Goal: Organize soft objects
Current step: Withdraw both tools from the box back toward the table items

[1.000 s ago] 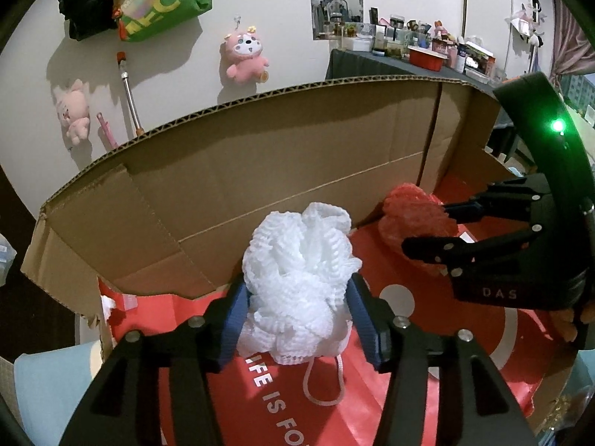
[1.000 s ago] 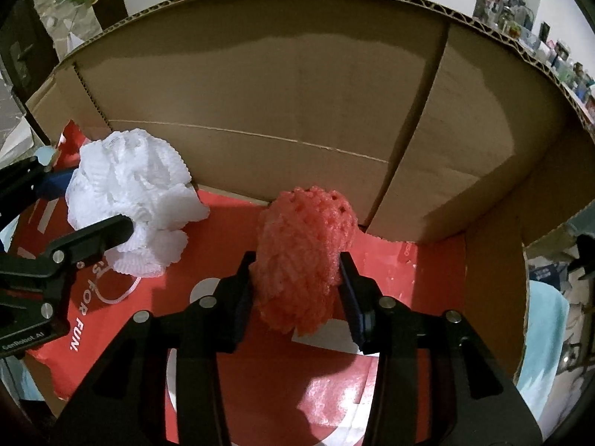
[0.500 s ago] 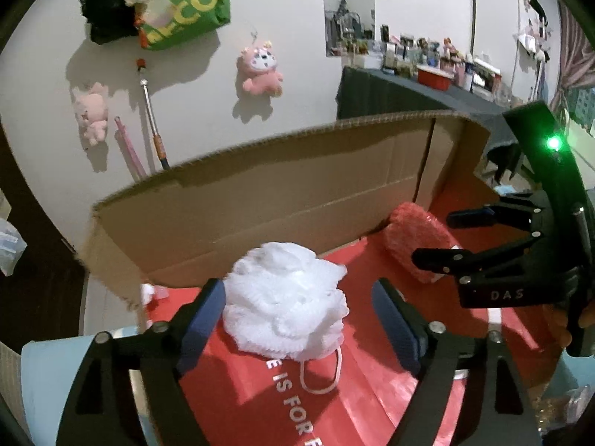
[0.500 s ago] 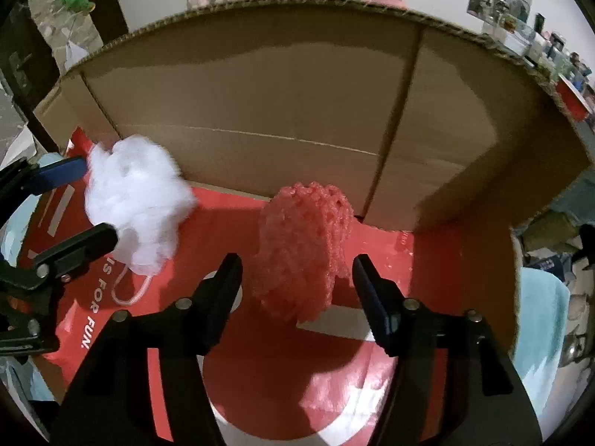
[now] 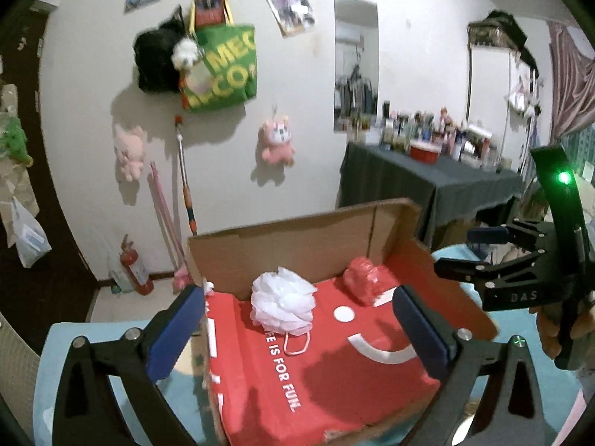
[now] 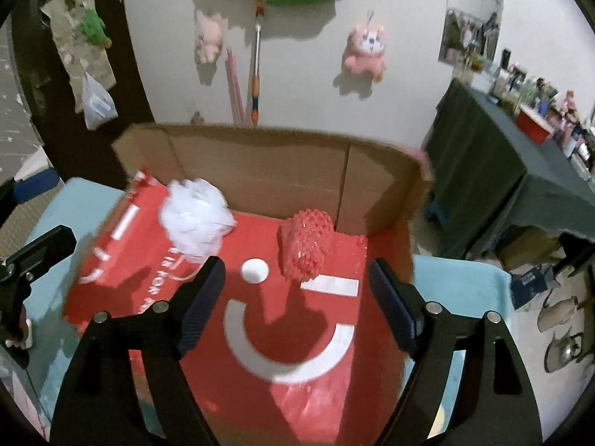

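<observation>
Left wrist view: left claw [image 5: 297,329] spread wide and opening further, nothing between its blue pads. White puff [image 5: 282,306] lying ahead on the red bag [image 5: 327,379], near the box's [image 5: 297,245] back wall, its cord loop [image 5: 296,342] trailing toward the camera. Red puff [image 5: 362,284] to its right, in the box's far right corner, apart from the white one. Right claw [image 5: 461,254] at the right edge, above and beside the box's right wall, jaws parted, empty, held by a hand [image 5: 557,329]. Blue counter [image 5: 59,356] under the box. Pink plush [image 5: 277,141] and green tote [image 5: 223,70] on the wall behind.

Right wrist view: right claw [image 6: 297,304] spread and opening, nothing between the pads. Red puff [image 6: 306,247] ahead, resting upright on the red bag [image 6: 260,390] just before the box's [image 6: 260,171] back wall. White puff [image 6: 195,219] to its left, slightly blurred, also against the back wall. One finger of the left claw [image 6: 41,251] at the left edge, clear of both puffs.
</observation>
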The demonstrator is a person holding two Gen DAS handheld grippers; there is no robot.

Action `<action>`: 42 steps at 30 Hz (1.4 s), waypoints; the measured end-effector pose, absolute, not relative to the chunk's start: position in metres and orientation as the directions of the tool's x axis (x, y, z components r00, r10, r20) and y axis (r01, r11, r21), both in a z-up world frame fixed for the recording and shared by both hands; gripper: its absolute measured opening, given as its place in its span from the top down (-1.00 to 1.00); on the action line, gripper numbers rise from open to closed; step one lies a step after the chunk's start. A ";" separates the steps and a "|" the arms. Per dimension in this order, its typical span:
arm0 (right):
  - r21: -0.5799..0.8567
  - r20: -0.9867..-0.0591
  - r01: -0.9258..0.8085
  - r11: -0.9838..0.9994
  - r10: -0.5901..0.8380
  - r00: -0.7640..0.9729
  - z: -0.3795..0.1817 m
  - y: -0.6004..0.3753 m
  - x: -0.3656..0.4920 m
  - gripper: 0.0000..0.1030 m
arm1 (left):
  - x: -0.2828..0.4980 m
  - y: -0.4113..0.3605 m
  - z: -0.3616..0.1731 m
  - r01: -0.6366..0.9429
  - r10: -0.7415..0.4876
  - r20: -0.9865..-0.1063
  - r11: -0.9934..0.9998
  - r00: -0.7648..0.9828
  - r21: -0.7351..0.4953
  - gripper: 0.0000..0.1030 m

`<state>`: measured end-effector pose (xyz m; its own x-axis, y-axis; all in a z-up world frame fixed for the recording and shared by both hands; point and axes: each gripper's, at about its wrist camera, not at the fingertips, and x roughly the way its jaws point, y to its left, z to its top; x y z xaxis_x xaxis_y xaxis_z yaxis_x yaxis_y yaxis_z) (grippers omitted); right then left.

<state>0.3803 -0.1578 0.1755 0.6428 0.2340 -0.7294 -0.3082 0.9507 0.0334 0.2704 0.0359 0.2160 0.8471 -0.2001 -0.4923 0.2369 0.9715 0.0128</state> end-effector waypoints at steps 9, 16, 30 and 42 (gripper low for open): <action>0.050 -0.584 -0.339 0.940 0.302 0.753 0.227 -0.170 0.266 -0.74 | 0.161 0.034 0.254 0.238 -0.214 -0.342 0.971 0.915 0.028 -1.00; 0.010 -0.463 -0.360 0.933 0.323 0.826 0.255 -0.177 0.181 -0.87 | 0.097 0.025 0.280 0.238 -0.216 -0.262 0.970 0.940 0.053 -1.00; -0.002 -0.374 -0.378 0.926 0.350 0.859 0.276 -0.186 0.087 -0.88 | 0.020 0.014 0.312 0.225 -0.210 -0.169 0.972 0.963 0.070 -1.00; 0.038 -0.337 -0.374 0.927 0.365 0.868 0.255 -0.198 0.032 -0.91 | -0.014 0.016 0.241 0.201 -0.206 -0.216 0.979 0.954 -0.045 -1.00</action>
<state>0.0321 -0.1985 0.2551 0.8679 0.3645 -0.3373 -0.3744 0.9265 0.0380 -0.0144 0.0163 0.2414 0.9545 -0.2059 -0.2157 0.2009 0.9786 -0.0452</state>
